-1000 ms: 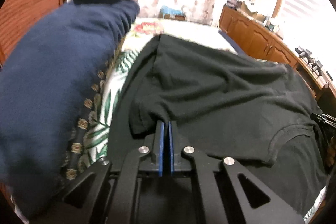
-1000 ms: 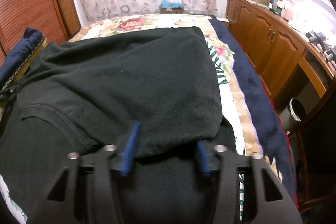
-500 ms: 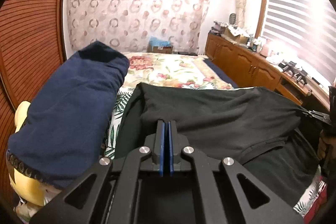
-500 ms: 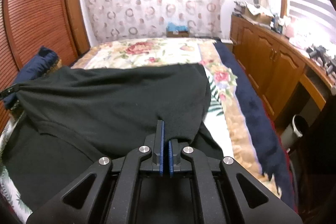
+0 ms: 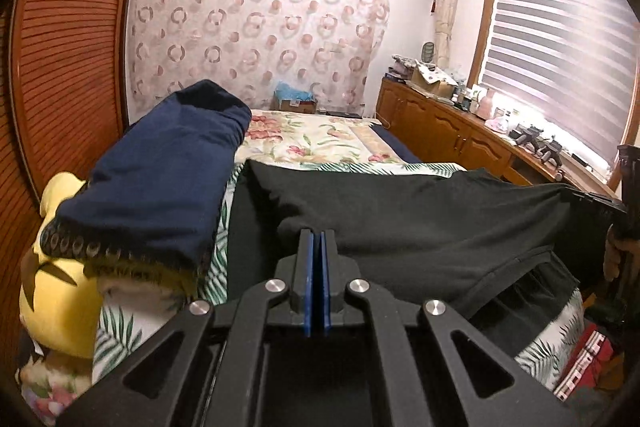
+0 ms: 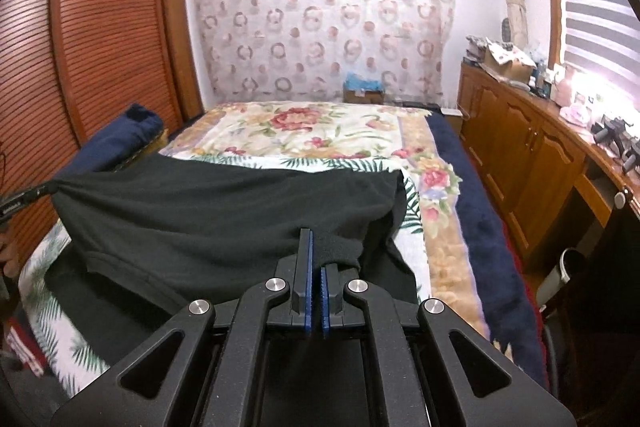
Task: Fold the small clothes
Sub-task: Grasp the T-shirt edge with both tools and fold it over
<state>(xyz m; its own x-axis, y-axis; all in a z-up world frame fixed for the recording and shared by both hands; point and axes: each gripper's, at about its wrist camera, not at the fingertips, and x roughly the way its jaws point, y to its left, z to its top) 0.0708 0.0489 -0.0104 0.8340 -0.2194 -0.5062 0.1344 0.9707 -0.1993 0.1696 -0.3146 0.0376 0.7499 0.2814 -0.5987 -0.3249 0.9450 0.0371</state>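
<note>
Across the bed (image 6: 344, 131), at twelve o'clock from both cameras, a floral spread runs to the patterned curtain (image 5: 260, 27). And look at this: the black T-shirt (image 5: 420, 223) is held up off the covers, stretched like a banner between the two tools! The left gripper (image 5: 315, 247) has its blue pads pressed together on a bunched corner of the cloth at dead centre of its view. The right gripper (image 6: 316, 255) is clamped as well, a fold of black fabric wedged between its pads and bulging out toward one o'clock. From the right wrist, the shirt (image 6: 224, 211) spans toward nine o'clock, where the other tool's tip pinches the far corner. A hemmed edge droops beneath, and the lower layer hangs down toward the spread. At ten o'clock in the left view sits a folded navy blanket (image 5: 160, 179) on top of a yellow plush (image 5: 60, 287). Wooden cabinets (image 6: 520, 147) line the wall at three o'clock.
</note>
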